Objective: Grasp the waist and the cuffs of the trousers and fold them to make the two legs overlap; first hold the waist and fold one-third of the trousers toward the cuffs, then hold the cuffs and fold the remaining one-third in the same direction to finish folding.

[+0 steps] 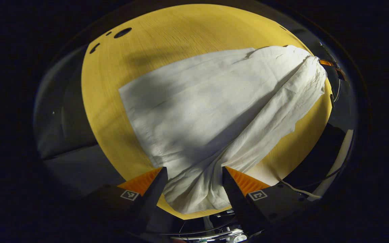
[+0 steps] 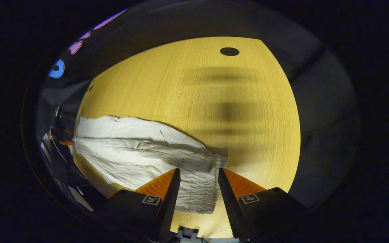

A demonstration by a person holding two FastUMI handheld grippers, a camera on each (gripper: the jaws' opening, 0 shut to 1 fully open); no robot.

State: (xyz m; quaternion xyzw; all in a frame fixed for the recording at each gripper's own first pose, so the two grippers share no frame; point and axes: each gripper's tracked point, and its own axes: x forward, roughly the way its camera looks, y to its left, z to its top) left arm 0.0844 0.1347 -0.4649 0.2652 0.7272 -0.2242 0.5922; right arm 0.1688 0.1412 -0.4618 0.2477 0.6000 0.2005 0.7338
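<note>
The white trousers (image 1: 214,111) lie spread on the yellow table (image 1: 167,37). The left gripper (image 1: 194,175) has its jaws parted around a bunched end of the cloth. The right gripper (image 2: 198,177) has its jaws parted around the gathered waist (image 2: 199,189).

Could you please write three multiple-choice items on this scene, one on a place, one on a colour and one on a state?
1. Where do the trousers lie?
A. on the table
B. on the floor
C. on a chair

2. What colour are the trousers?
A. blue
B. white
C. black

3. What sits between the right gripper fingers?
A. nothing
B. a cable
C. the gathered waist

Answers:
1. A, the cloth spreads over the yellow wood top.
2. B, the fabric is white in both views.
3. C, the ruched band lies between the fingers, though contact is unclear.
</note>
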